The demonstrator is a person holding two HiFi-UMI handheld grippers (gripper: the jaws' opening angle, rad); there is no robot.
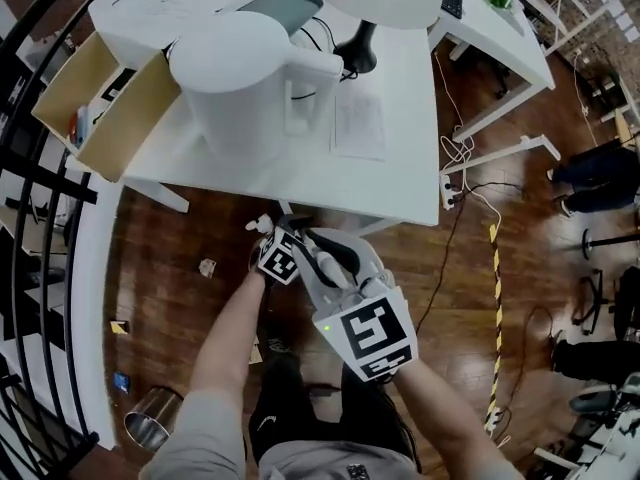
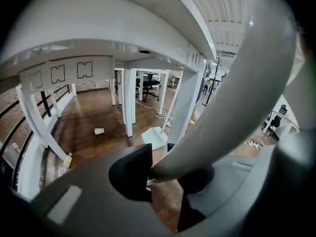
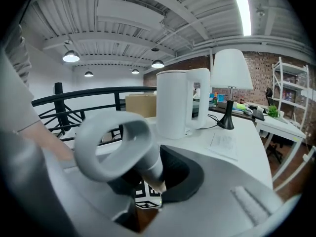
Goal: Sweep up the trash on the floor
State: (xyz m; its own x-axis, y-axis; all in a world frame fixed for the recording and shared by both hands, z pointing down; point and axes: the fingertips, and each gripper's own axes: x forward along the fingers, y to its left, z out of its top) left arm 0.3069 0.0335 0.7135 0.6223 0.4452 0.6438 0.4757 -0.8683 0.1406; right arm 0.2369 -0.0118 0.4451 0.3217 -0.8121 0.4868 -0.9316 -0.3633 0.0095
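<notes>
Spreading widest is the dark, glossy wooden floor (image 1: 200, 298), open between the curved black railing (image 1: 40, 198) at the left and the white table (image 1: 400, 183); both grippers sit close to the table's near edge. Only the left gripper view looks under that table, where square white legs (image 2: 129, 102) stand with bare boards between them. The right gripper view alone shows the ribbed ceiling (image 3: 123, 23), and it shows the smooth white jug (image 3: 173, 102) side-on upon the tabletop. A shiny metal bin (image 1: 150, 423) stands near the railing. The left gripper (image 2: 165, 172) pinches a grey curved handle (image 2: 237, 107). The right gripper (image 3: 150, 179) clamps the shaft of a grey loop handle (image 3: 111, 142). Trash lies apart from both: a pale crumpled scrap (image 1: 208, 266) just off the table's near edge, and smaller bits (image 1: 118, 326) nearer the railing
</notes>
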